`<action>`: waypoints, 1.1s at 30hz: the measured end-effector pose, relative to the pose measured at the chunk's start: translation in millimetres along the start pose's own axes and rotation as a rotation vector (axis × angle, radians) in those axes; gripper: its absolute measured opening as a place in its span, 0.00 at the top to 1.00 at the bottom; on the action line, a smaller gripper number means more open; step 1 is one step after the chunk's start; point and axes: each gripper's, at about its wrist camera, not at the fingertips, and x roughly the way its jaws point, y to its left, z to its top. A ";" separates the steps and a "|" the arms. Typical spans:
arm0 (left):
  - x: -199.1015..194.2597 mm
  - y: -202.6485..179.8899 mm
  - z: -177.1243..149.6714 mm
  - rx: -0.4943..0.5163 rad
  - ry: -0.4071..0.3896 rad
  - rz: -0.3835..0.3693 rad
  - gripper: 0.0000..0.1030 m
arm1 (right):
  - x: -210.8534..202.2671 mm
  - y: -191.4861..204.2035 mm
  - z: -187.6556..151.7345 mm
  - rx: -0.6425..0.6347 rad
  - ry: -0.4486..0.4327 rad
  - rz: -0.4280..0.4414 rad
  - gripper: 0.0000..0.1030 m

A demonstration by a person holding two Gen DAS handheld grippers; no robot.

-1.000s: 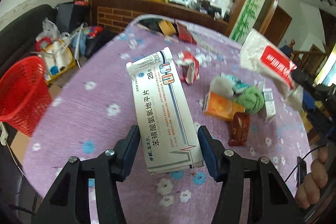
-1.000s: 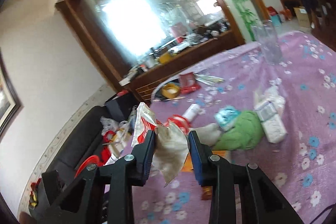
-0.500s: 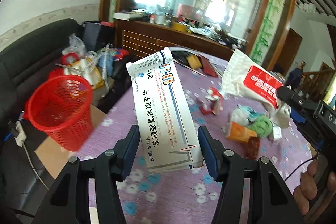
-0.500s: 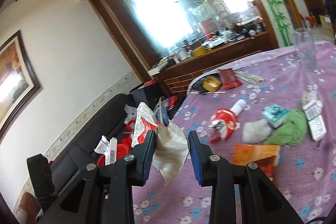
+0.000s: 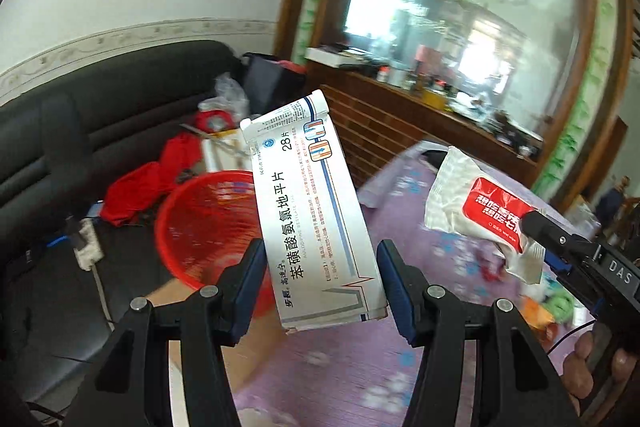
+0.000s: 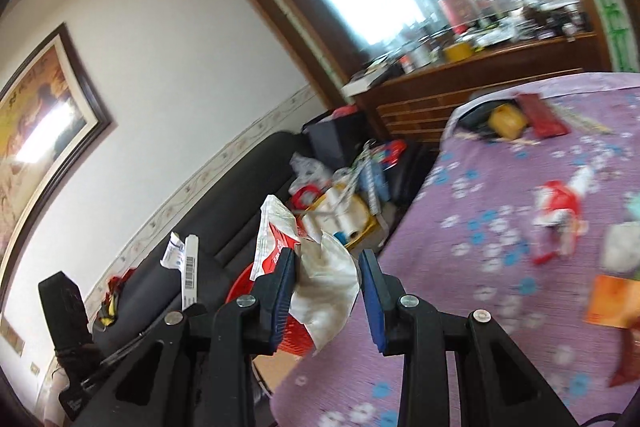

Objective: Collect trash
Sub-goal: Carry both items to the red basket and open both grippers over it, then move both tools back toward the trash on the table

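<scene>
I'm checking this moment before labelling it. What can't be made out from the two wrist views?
- Left wrist view: the medicine box hides part of the red basket, so its contents are unclear.
- Left wrist view: the trash at the right edge of the table is blurred and partly behind the right gripper.
- Right wrist view: the wrapper covers most of the basket; table items are motion-blurred.
- Both views: the wrapper's print is only partly readable.

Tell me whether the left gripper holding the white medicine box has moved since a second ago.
Yes. The left gripper and its white medicine box have swung left, off the purple flowered tablecloth toward the red plastic basket.
</scene>
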 end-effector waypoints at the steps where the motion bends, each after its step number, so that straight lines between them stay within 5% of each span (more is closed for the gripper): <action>1: 5.4 8.1 3.1 -0.006 0.005 0.014 0.43 | 16.6 7.9 0.0 -0.007 0.022 0.015 0.66; 7: 51.7 54.0 10.1 -0.026 0.057 0.079 0.43 | 104.4 46.9 -2.3 -0.063 0.116 0.042 0.66; 17: 125.7 94.6 1.6 -0.118 0.234 0.054 0.42 | 216.4 57.3 -17.8 -0.059 0.259 0.028 0.64; 21: 130.2 95.6 1.0 -0.127 0.245 0.039 0.42 | 224.1 50.9 -17.6 -0.032 0.263 0.068 0.61; 24: 127.1 92.6 2.4 -0.116 0.231 0.029 0.32 | 226.2 47.2 -15.5 0.007 0.259 0.118 0.29; 27: 118.2 86.8 3.1 -0.097 0.181 0.052 0.16 | 218.0 46.6 -11.5 0.018 0.231 0.157 0.29; 33: 100.0 69.6 0.5 -0.085 0.137 0.022 0.15 | 184.9 41.4 -3.9 0.050 0.195 0.181 0.29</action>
